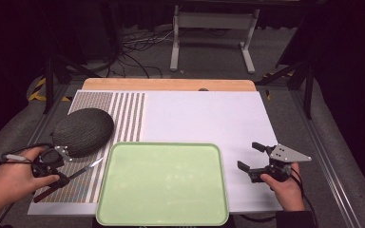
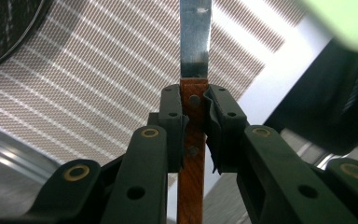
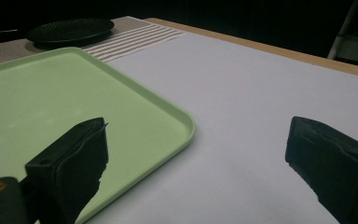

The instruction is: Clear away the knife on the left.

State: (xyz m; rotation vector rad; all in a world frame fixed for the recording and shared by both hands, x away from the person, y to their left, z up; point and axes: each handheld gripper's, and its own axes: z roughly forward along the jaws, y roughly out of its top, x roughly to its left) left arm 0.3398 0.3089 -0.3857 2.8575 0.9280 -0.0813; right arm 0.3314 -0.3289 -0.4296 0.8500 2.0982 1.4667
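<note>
Pinching knife (image 2: 195,74) by wooden handle: left gripper (image 2: 194,109) fingers (image 2: 171,122), blade jutting beyond; right gripper (image 3: 205,163) fingers spread, holding nothing

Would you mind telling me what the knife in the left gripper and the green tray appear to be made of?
The knife looks like a shiny steel blade, reflective, on a reddish-brown wooden handle with visible grain and metal rivets. The green tray is probably plastic: uniform pale colour, smooth matte surface, rounded moulded rim.
</note>
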